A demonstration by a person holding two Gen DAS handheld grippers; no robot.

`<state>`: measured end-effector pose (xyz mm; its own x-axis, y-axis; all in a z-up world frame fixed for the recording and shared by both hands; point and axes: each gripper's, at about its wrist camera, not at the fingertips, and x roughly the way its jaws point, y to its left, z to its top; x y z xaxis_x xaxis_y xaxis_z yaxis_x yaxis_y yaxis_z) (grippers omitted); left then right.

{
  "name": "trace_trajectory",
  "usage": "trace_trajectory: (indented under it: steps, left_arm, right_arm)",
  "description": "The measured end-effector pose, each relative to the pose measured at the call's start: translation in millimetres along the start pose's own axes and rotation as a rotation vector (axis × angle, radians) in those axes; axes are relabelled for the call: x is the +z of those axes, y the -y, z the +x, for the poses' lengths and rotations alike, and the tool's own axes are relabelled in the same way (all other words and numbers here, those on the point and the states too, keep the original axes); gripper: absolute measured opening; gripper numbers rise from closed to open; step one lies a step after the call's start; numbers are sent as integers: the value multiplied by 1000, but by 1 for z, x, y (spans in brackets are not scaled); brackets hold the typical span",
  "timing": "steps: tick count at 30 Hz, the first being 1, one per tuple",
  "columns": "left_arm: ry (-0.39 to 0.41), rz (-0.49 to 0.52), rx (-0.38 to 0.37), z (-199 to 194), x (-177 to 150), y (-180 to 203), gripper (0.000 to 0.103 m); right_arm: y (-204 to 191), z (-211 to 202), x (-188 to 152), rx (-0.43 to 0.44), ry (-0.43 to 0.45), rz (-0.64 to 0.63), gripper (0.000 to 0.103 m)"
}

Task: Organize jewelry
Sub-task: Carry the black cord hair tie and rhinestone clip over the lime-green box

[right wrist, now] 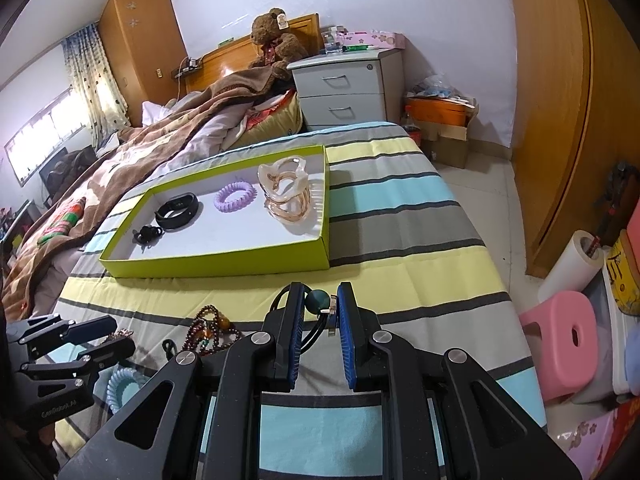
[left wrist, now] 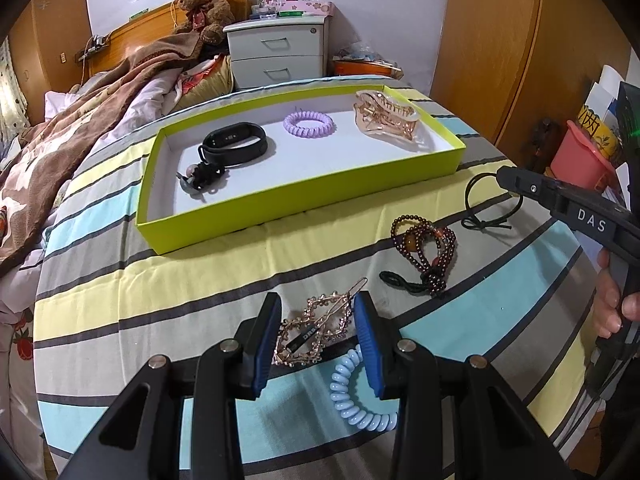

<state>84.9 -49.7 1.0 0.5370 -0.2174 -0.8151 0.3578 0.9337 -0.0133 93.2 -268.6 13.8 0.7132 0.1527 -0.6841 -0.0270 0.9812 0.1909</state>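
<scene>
A lime-green tray [left wrist: 280,196] [right wrist: 224,264] on the striped bed holds a black fitness band [left wrist: 236,142], a purple coil hair tie [left wrist: 308,122], a clear amber claw clip [left wrist: 384,118] and a small dark hair tie [left wrist: 200,176]. My left gripper [left wrist: 316,304] is open, its fingers either side of a gold rhinestone hair clip [left wrist: 316,328] lying on the sheet. A light blue coil hair tie [left wrist: 360,400] lies just right of it. My right gripper [right wrist: 318,304] is open around a black cord hair tie with a green bead [right wrist: 318,300]. A dark red bead bracelet [left wrist: 428,252] [right wrist: 212,326] lies between the grippers.
A brown blanket [left wrist: 80,128] covers the bed's left side. A white nightstand [left wrist: 276,54] and a teddy bear [left wrist: 204,8] stand behind. A pink stool [right wrist: 560,332] and boxes stand on the floor to the right. The bed edge runs close on the right.
</scene>
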Motion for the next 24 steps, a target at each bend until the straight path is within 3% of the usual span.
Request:
trace_trajectory:
  steps: [24]
  left_arm:
    - [82,-40,11,-28,25,-12,39]
  right_arm:
    - [-17,-29,32,17,84,-47,17]
